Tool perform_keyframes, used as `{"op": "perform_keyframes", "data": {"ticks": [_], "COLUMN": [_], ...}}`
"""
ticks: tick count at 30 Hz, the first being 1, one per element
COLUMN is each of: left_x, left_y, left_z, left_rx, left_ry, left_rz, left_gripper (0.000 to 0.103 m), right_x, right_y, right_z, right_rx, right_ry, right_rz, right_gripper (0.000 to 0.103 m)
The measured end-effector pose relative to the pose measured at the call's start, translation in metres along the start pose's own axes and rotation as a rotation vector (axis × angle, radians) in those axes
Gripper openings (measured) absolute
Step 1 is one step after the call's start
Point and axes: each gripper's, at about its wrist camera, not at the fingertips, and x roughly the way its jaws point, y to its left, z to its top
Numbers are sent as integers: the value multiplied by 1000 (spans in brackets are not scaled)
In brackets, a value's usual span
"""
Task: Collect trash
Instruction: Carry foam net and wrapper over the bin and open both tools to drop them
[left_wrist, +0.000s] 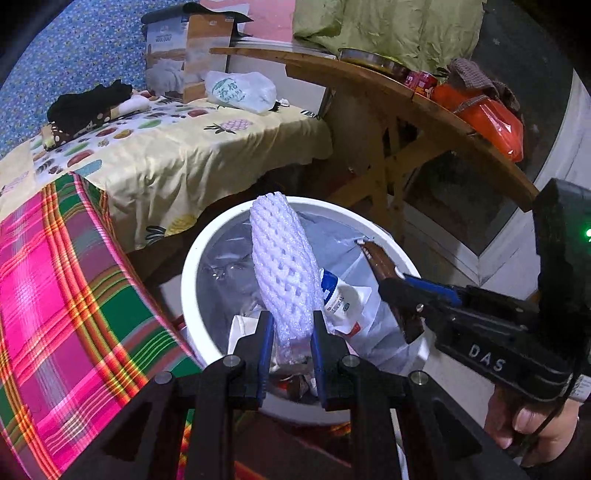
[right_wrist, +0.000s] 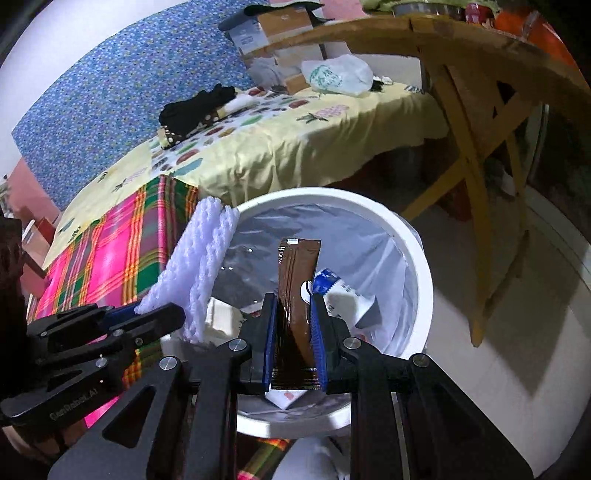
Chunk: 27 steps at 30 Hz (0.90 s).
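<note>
A white round bin (left_wrist: 192, 258) (right_wrist: 421, 266) lined with a clear bag stands on the floor, with paper and wrappers inside. My left gripper (left_wrist: 293, 325) is shut on a white foam fruit net (left_wrist: 282, 266) that sticks up over the bin's opening. The same foam net (right_wrist: 201, 258) shows at the bin's left rim in the right wrist view, held by the left gripper (right_wrist: 140, 314). My right gripper (right_wrist: 293, 306) is shut on a brown snack wrapper (right_wrist: 297, 280) above the bin. From the left wrist view, the right gripper (left_wrist: 391, 284) holds that wrapper (left_wrist: 380, 262) over the bin's right side.
A bed with a pink plaid blanket (left_wrist: 66, 314) and a yellow fruit-print sheet (left_wrist: 207, 147) lies left of the bin. A wooden folding table (left_wrist: 406, 107) stands behind it, carrying an orange bag (left_wrist: 491, 122) and cans. A white plastic bag (left_wrist: 240, 90) and cardboard boxes (left_wrist: 192, 51) sit on the bed.
</note>
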Motion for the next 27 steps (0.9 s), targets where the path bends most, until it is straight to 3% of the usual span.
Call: {"op": "perform_keyframes", "data": {"ticks": [5,9,12,14,27], "left_x": [11,16,15,13,-14], "left_y": [1,1,0,0,-1], "left_z": [4,6,6,7,-1], "left_rx": [-7,-14,-19,-19,-27], "left_ry": [10,7,-4,-7,-32], "left_rz": [-5,5,-1,-1,34], "left_gripper": [20,30,45,45,48], "right_x": [5,5,4,2,-15], "right_y": [-7,-9,-8,-8,3], "right_z": [1,0,-1,-1,-1], "right_rx": [18,28,23,20,-4], "right_ry": [19,20,16,10,-25], "right_rz": [1,-1,-2,-3,6], "right_gripper": [19,21,36,53,52]}}
